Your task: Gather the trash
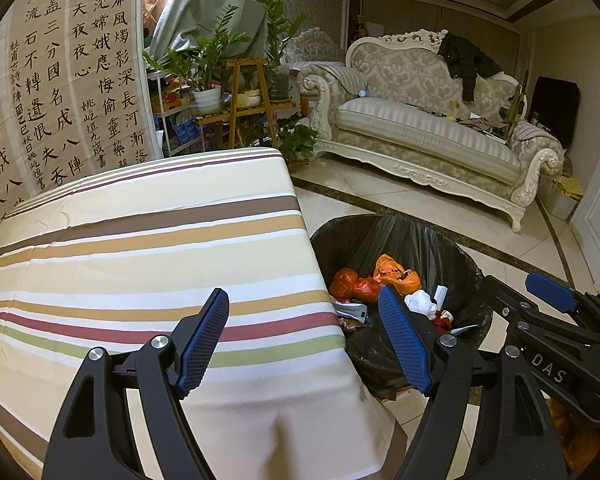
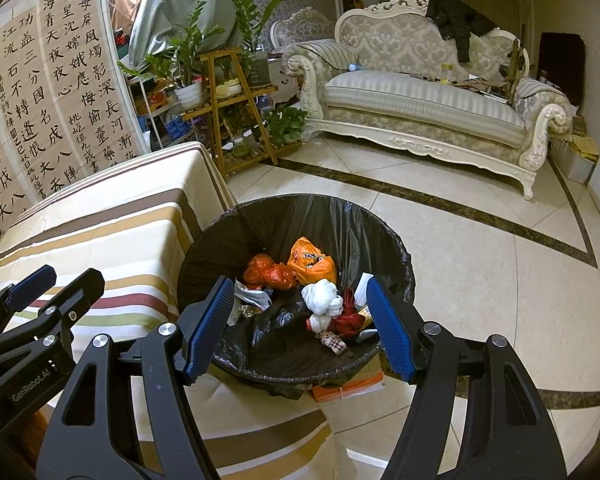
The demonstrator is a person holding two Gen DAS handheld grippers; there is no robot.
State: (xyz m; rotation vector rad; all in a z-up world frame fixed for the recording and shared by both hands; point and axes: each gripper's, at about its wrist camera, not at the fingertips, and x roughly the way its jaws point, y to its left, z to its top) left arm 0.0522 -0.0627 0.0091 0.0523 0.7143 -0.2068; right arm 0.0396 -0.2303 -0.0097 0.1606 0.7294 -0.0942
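1. Your left gripper (image 1: 304, 338) has its two blue fingers wide apart, and there is nothing between them. It hangs over the edge of the table with the striped cloth (image 1: 140, 248), right by the bin.
2. Your right gripper (image 2: 300, 324) also has its blue fingers far apart and holds nothing. It hangs over the near rim of the bin.
3. The round trash bin with the black plastic bag inside (image 2: 356, 220) stands on the shiny tiled floor (image 2: 480, 280), just beside the table.
4. The trash is down in the bin. You can see an orange plastic bag (image 2: 312, 262), two crumpled red bags (image 2: 268, 272), a white scrunched-up wad (image 2: 322, 298) and some paper scraps (image 2: 252, 296).
5. The white wad lies near the middle, with the orange bag behind it and the red bags to its left.
6. A cream sofa with carved legs (image 2: 420, 108) stands well apart from the bin, across the floor. Green potted plants (image 2: 188, 60) sit on a wooden stand (image 2: 236, 100) behind the table.
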